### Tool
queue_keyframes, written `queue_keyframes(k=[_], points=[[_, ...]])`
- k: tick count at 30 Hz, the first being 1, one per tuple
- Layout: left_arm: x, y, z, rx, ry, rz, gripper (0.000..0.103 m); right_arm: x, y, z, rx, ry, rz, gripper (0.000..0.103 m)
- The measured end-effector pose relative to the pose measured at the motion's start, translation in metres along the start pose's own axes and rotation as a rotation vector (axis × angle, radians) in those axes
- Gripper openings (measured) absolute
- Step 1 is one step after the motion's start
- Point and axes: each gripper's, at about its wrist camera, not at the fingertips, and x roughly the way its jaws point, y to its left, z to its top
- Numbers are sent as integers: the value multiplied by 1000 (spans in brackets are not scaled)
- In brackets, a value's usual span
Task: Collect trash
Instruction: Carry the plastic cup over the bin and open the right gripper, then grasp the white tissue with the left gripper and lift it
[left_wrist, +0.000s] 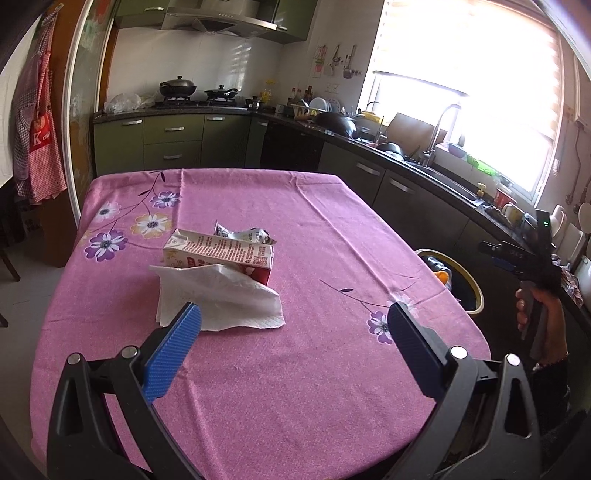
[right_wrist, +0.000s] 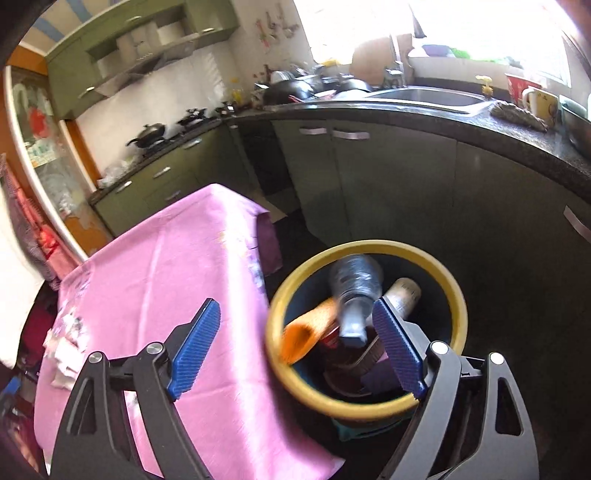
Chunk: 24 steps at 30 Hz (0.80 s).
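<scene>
Blue ribbed pads on black plastic arms filled the bottom of both views. The left gripper (left_wrist: 293, 317) had its fingers spread wide and held nothing; it hovered over a counter (left_wrist: 295, 369) draped in a pink cloth printed with purple and yellow flowers. The right gripper (right_wrist: 295, 317) was also spread wide and empty, hanging above the trash bin (right_wrist: 456, 295), which stood on the floor just beside the counter's edge.

By the look of things, the task was partly done. The bin, round with a thick yellow rim and dark walls, already held several pieces: a clear, crinkled plastic bottle (right_wrist: 356, 288) lying neck toward the camera, an orange cup-like piece (right_wrist: 306, 332), a pale cylindrical container (right_wrist: 404, 291) and some dark reddish packaging lower down, too blurred to name.

Three pieces of trash remained on the cloth, grouped left of centre in the left wrist view. Closest to the fingers lay a white paper towel (left_wrist: 218, 299), soft, embossed and loosely folded, its near edge just beyond the left pad. Behind it and touching it lay a rectangular milk carton (left_wrist: 221, 253) on its side, white with red print, its top flaps torn open. Behind the carton sat a crumpled foil-like wrapper (left_wrist: 243, 234), white with dark markings.

At the right edge of the same view, the person's right hand (left_wrist: 535, 314) gripped the other tool's handle above the bin.

Green kitchen cabinets (left_wrist: 173, 140) and a bright window (left_wrist: 480, 92) filled the background.
</scene>
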Motion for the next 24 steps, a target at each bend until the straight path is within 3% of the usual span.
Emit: queue_keyframes(k=[12, 24], points=[[54, 27, 2, -74, 75, 166, 96, -30, 62, -32, -99, 7, 126, 87], [97, 32, 1, -37, 166, 232, 96, -7, 59, -41, -74, 75, 167, 87]])
